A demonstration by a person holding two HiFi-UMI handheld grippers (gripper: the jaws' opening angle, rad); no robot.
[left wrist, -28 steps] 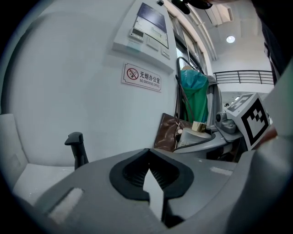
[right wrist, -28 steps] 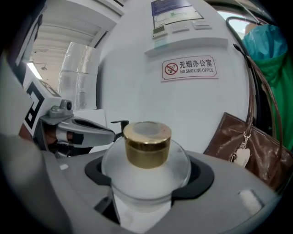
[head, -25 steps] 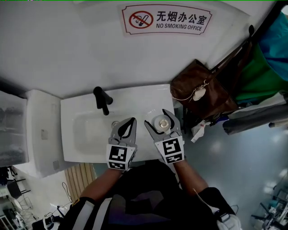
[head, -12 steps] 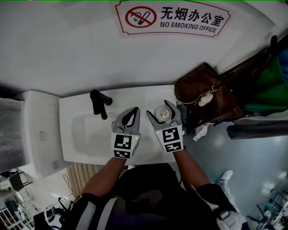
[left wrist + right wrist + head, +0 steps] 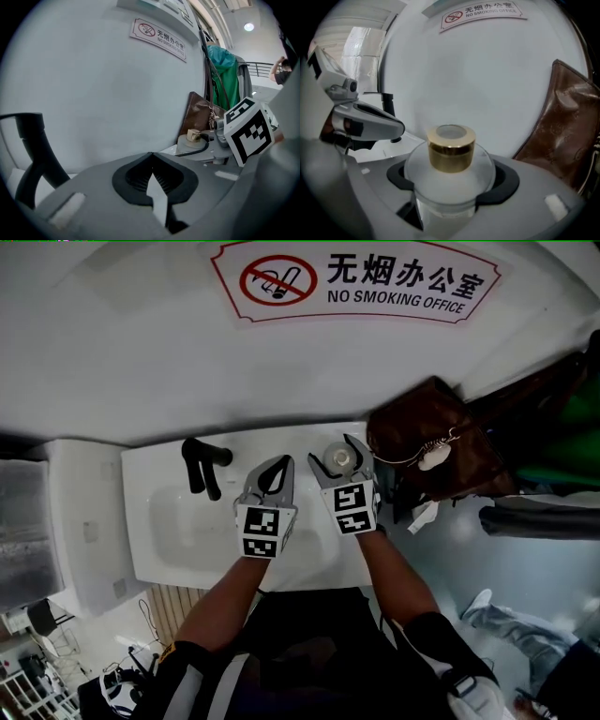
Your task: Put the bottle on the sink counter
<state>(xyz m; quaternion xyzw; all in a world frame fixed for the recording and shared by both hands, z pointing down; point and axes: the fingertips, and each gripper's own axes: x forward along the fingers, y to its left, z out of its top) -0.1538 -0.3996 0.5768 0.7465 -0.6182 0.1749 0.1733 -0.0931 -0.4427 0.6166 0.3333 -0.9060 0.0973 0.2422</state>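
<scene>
A frosted round bottle point(image 5: 450, 161) with a gold cap sits between the pads of my right gripper point(image 5: 452, 180), which is shut on its body. In the head view the bottle point(image 5: 337, 457) and right gripper point(image 5: 333, 451) are over the white sink counter point(image 5: 298, 441) at its back right corner. I cannot tell whether the bottle touches the counter. My left gripper point(image 5: 284, 463) hovers beside it over the basin's right end, shut and holding nothing, its jaw tips meeting point(image 5: 151, 157). The left gripper view shows the bottle's cap point(image 5: 193, 136) to the right.
A black faucet point(image 5: 199, 465) stands at the back of the basin point(image 5: 178, 521), left of both grippers. A brown leather bag point(image 5: 441, 446) hangs close to the counter's right end. The white wall with a no-smoking sign point(image 5: 356, 277) is right behind.
Both grippers have moved away from the front rim toward the wall. The right one carried the bottle to the counter's back right corner. Neither gripper's jaws have changed.
</scene>
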